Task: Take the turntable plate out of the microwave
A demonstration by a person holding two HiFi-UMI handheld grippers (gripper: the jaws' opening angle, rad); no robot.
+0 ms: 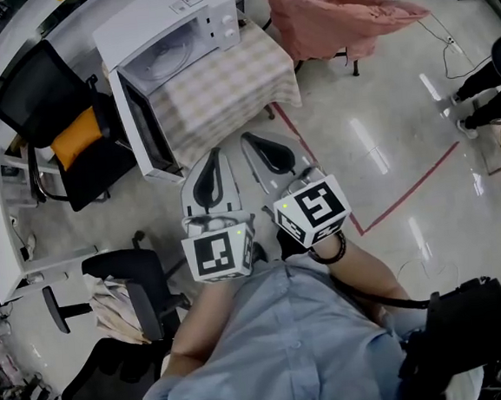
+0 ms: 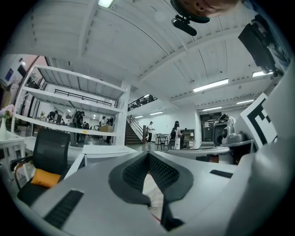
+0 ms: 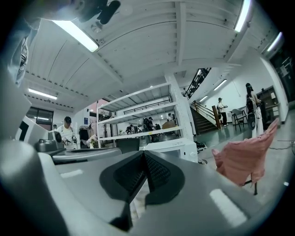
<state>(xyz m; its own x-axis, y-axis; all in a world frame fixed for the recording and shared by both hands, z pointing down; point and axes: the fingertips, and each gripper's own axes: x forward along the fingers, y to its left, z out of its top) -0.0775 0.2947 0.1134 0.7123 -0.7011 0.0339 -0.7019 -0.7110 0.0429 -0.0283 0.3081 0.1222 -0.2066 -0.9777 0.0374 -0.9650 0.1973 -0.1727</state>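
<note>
Turntable plate [image 1: 166, 63] not yet reached. Left gripper [image 1: 215, 159] and right gripper [image 1: 252, 142] both fully closed, holding nothing, side by side just short of the open door [image 1: 144, 126]. Plate sits inside the microwave [image 1: 183, 9] on the checkered table [image 1: 223, 88]. Risks: closed jaws shoving the plate, clipping the door, glass slipping.

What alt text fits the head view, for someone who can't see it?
Seen from above, a person holds the left gripper and right gripper, both shut and empty, aimed at a white microwave whose door hangs open. It sits on a checked table, a round plate shows inside, and a black chair stands at left.
</note>
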